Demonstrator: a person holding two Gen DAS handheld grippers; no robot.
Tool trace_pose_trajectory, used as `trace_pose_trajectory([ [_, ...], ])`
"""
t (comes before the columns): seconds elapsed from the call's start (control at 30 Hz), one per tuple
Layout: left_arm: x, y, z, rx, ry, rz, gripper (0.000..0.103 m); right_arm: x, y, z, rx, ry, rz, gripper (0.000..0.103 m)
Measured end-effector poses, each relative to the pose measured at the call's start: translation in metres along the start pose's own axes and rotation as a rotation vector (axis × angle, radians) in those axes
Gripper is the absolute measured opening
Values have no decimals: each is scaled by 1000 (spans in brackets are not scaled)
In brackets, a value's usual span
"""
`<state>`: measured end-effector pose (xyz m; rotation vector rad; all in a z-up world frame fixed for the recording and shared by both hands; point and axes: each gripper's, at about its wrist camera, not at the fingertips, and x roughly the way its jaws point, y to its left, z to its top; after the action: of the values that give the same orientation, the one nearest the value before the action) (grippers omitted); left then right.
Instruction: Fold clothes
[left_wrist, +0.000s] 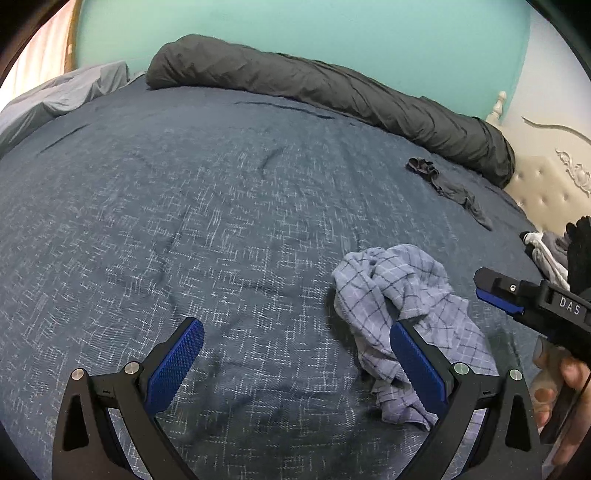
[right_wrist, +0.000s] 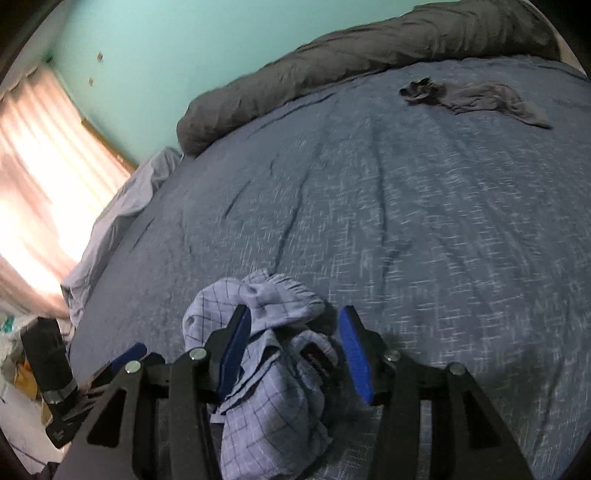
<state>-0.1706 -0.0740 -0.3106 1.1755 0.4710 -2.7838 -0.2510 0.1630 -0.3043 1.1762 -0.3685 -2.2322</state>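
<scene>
Both grippers tilt down (over bed (left_wrist: 184, 203)) | left gripper (left_wrist: 295, 354) fingers spread | right gripper (right_wrist: 295, 347) fingers apart, straddling checked garment (right_wrist: 266, 406)

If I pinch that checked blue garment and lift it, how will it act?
The checked garment lies crumpled in soft folds, so it will likely droop and unfurl. It looks thin, probably light. The textured bedspread may drag on it.

Blue bedspread (left_wrist: 184, 203); checked garment (left_wrist: 406, 291), grey clothing (left_wrist: 458, 192)

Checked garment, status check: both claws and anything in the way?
Left claw open, nothing between its pads. Right claw open, straddling the checked garment, which lies crumpled on the bed cover. Grey garment lies well clear, farther up the bed.
</scene>
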Motion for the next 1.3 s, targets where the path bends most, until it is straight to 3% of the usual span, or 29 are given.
trace_pose_trajectory([
  [0.2,3,14,3,-37,5,7,103,24,-3,1,0,85,22,50],
  [0.3,6,20,4,-52,12,7,103,32,0,0,-22,113,29,36],
  [0.37,8,23,4,-60,17,17,103,38,5,-3,-50,137,44,17],
  [0.43,11,25,5,-68,21,25,103,40,5,-5,-48,146,76,7],
  [0.53,11,25,4,-68,21,21,103,35,-1,-3,9,112,153,5],
  [0.63,10,21,4,-58,13,19,103,20,-13,4,102,27,249,4],
  [0.7,10,19,5,-54,10,19,103,7,-18,9,108,-33,252,4],
  [0.83,10,17,5,-48,5,23,103,-10,-31,12,132,-118,154,4],
  [1.0,10,12,4,-42,11,24,103,12,-33,8,113,50,34,7],
  [1.03,9,12,3,-40,8,23,103,16,-33,5,120,69,30,14],
  [1.07,7,11,3,-38,4,22,103,22,-34,1,129,102,18,29],
  [1.13,4,9,2,-29,-4,21,103,28,-35,-5,148,139,16,37],
  [1.3,-5,11,-4,-17,-12,30,103,37,-21,-22,94,198,34,36],
])
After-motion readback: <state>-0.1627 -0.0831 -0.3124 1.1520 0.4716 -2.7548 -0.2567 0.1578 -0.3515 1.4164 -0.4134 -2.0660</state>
